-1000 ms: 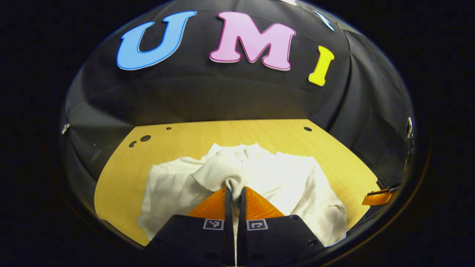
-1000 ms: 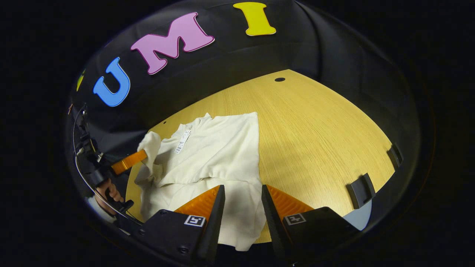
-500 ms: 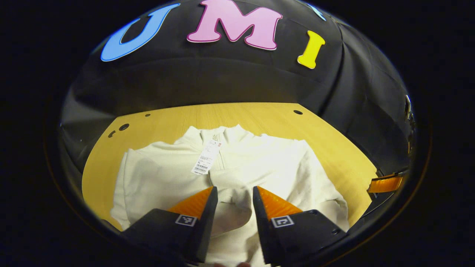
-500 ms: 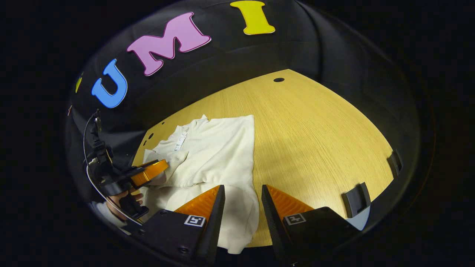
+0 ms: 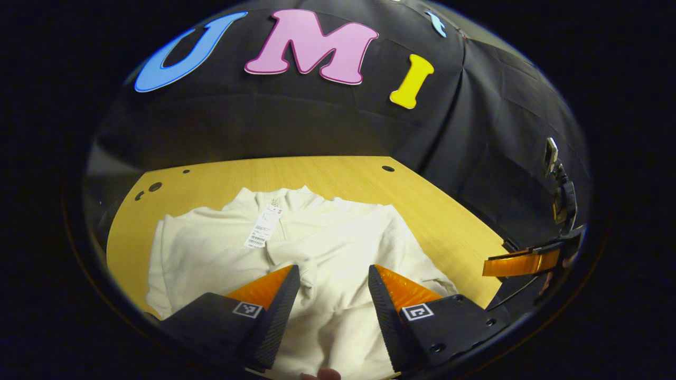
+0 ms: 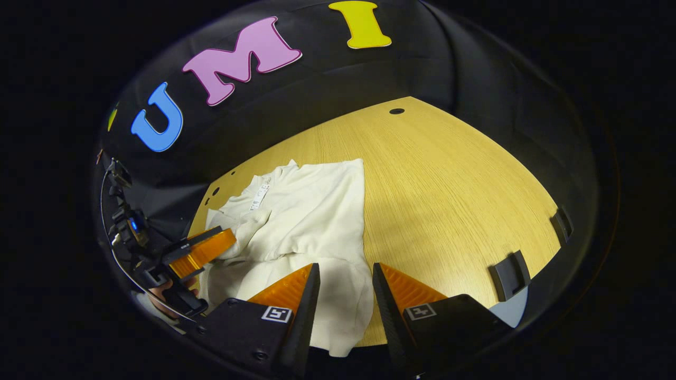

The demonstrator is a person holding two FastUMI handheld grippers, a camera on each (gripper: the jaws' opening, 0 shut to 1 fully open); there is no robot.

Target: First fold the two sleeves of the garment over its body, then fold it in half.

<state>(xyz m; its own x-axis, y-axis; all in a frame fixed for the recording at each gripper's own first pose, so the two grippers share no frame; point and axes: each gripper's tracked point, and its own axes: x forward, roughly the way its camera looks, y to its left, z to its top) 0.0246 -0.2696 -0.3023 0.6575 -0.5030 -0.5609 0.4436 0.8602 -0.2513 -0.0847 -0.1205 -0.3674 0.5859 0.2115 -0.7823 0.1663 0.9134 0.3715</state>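
A cream garment lies flat on the wooden table, collar away from me, with a paper tag near the neck. Both sleeves lie folded over its body. My left gripper hovers open above the folded sleeve cuff, with nothing between its fingers. In the right gripper view the garment lies left of centre, and my right gripper stands open over its near hem. The left gripper shows there at the garment's left side, held by a hand.
Bare table stretches to the right of the garment. Dark clips sit on the table's near right edge. Small holes dot the far table corners. The right gripper's finger shows at the right of the left gripper view.
My left gripper let go of the sleeve cuff, opened wide and drew back towards me. The sleeve now lies flat over the body. The right gripper stayed open and barely moved.
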